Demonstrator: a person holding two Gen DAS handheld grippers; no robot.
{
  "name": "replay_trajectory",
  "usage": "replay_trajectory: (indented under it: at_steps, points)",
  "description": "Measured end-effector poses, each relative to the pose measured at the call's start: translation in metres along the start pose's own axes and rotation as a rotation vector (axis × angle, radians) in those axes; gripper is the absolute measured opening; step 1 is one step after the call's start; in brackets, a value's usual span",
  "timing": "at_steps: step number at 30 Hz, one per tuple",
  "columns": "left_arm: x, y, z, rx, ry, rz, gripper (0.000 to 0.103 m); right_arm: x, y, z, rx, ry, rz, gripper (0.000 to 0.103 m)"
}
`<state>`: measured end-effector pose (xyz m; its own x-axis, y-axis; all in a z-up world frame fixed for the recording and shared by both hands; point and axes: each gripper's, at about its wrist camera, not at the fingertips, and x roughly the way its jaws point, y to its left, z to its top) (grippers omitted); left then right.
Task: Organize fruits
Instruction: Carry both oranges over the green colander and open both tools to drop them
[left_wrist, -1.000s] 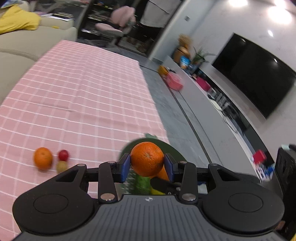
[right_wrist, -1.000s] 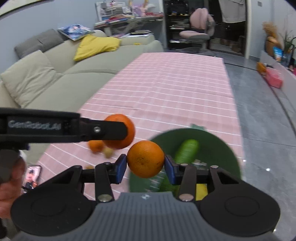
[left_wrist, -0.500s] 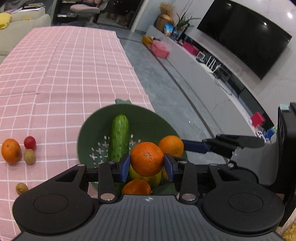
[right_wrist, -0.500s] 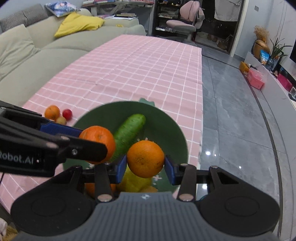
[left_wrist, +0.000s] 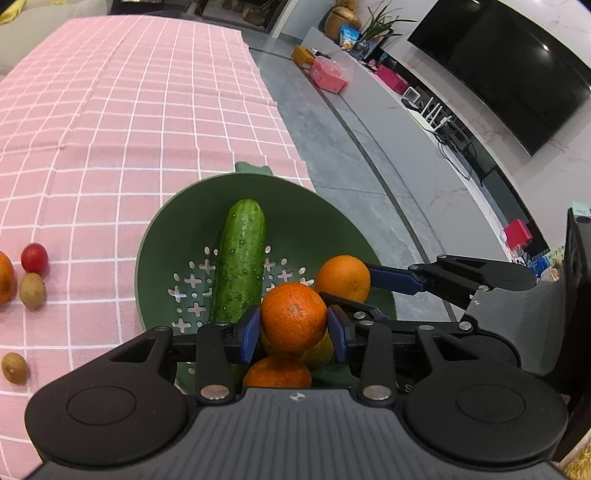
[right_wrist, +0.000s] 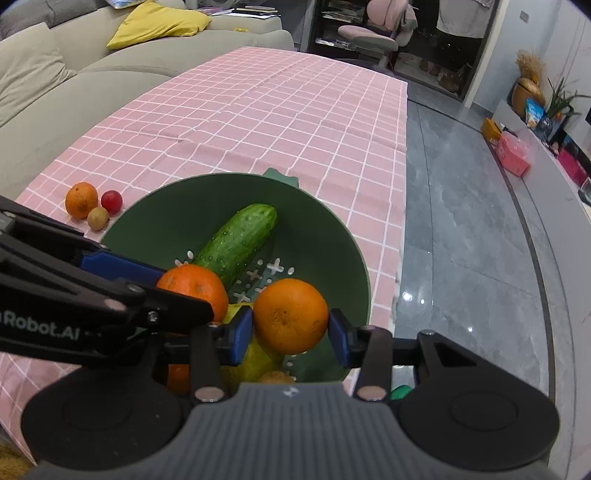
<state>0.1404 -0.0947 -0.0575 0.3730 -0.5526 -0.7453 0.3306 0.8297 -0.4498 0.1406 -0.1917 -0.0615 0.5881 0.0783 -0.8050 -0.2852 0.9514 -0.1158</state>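
Observation:
My left gripper (left_wrist: 294, 330) is shut on an orange (left_wrist: 293, 316) and holds it over the near side of the green colander bowl (left_wrist: 173, 229). My right gripper (right_wrist: 291, 330) is shut on another orange (right_wrist: 290, 315), also over the bowl (right_wrist: 332, 236), just right of the left one. The bowl holds a cucumber (left_wrist: 242, 258), a yellow fruit (right_wrist: 255, 363) and one more orange (left_wrist: 277, 373). The right gripper's orange shows in the left wrist view (left_wrist: 342, 277), and the left gripper's orange in the right wrist view (right_wrist: 194, 286).
On the pink checked tablecloth (right_wrist: 277, 110), left of the bowl, lie an orange (right_wrist: 81, 199), a red cherry tomato (right_wrist: 111, 199), a small brown fruit (right_wrist: 97, 217) and another brown fruit (left_wrist: 14, 367). The table edge runs just right of the bowl, above grey floor (right_wrist: 461, 221). A sofa (right_wrist: 55, 74) stands at the left.
Both grippers have come in over the bowl and dropped lower toward it, each still holding its orange. The bowl's contents now show fully.

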Motion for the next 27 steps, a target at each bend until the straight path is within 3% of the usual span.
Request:
replay_trajectory:
  at_steps: [16, 23, 27]
  points:
    - [0.000, 0.013, 0.000, -0.054, 0.004, 0.014, 0.046, 0.007, 0.000, 0.008, -0.046, 0.000, -0.024, 0.043]
    - [-0.015, 0.004, 0.001, -0.012, -0.034, 0.027, 0.055, -0.002, 0.001, 0.010, -0.037, -0.017, -0.029, 0.045]
    - [-0.027, -0.005, 0.003, 0.027, -0.063, 0.040, 0.061, -0.013, 0.003, 0.012, -0.028, -0.040, -0.044, 0.053]
